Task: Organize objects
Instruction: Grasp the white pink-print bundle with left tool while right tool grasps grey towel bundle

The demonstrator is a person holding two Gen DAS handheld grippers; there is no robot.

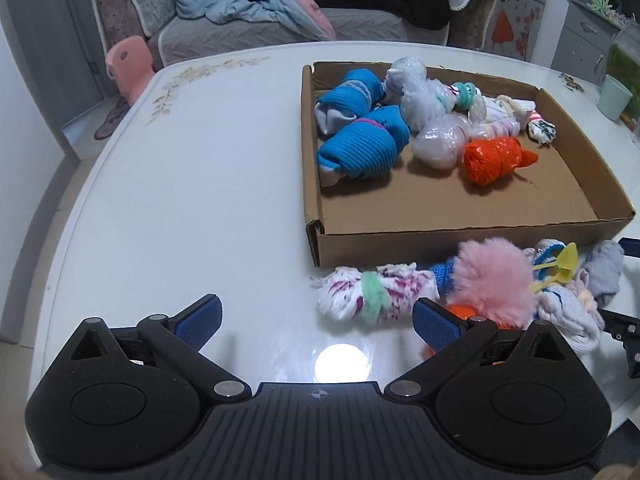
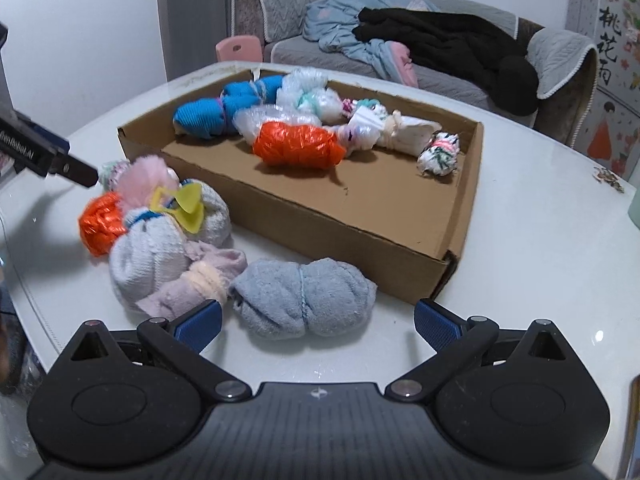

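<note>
A shallow cardboard box [image 1: 460, 236] [image 2: 320, 220] lies on the white table and holds several rolled bundles: blue ones [image 1: 362, 148], clear plastic ones [image 1: 438, 140] and an orange one [image 1: 496, 160] [image 2: 298, 144]. In front of the box lies a loose pile: a white floral roll with a green band [image 1: 372, 294], a pink fluffy ball [image 1: 494, 280] [image 2: 140, 180], a yellow clip [image 2: 186, 206] and a grey-blue towel roll [image 2: 304, 298]. My left gripper [image 1: 318, 318] is open, empty, just short of the floral roll. My right gripper [image 2: 318, 322] is open, with the grey-blue roll just ahead between its fingertips.
A sofa [image 1: 280, 20] [image 2: 440, 40] piled with blue and black clothes stands behind the table. A pink chair back [image 1: 130, 64] shows at the far left edge. A green cup [image 1: 614, 96] stands at the table's right. The left gripper's body [image 2: 44, 156] reaches in from the left.
</note>
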